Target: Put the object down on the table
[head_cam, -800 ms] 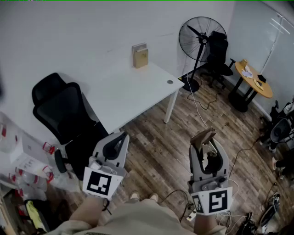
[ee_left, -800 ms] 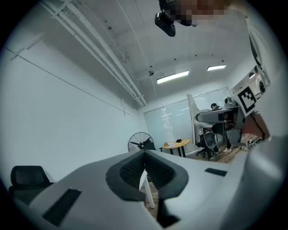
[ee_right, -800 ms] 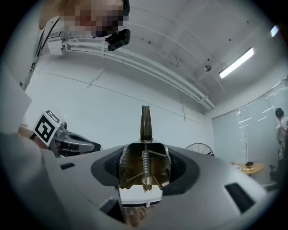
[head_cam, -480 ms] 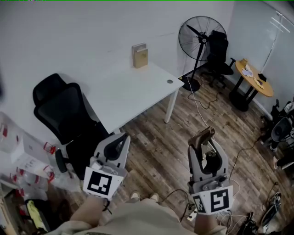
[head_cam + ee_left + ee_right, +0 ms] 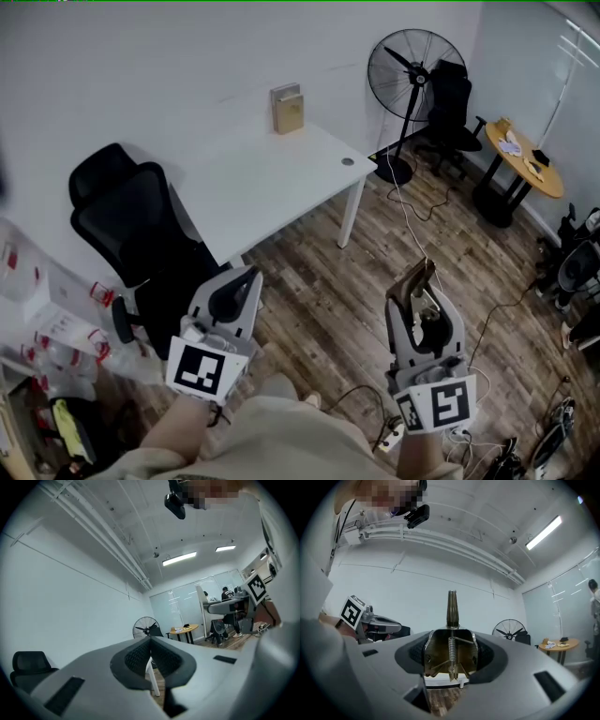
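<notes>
A black mesh office chair (image 5: 127, 220) stands at the left, against the white rectangular table (image 5: 272, 183). In front of it, the left gripper (image 5: 246, 277) (image 5: 150, 641) has its dark pads meeting at the tips with nothing between them. The right gripper (image 5: 424, 314) (image 5: 451, 656) hangs over the wood-plank floor (image 5: 319, 281), well apart from the table, its jaws clamped on a bronze-coloured metal spring clip (image 5: 415, 279) (image 5: 452, 606). The clip has a coiled spring down its middle, ribbed side plates against the pads and a narrow flat tip jutting past the jaws
</notes>
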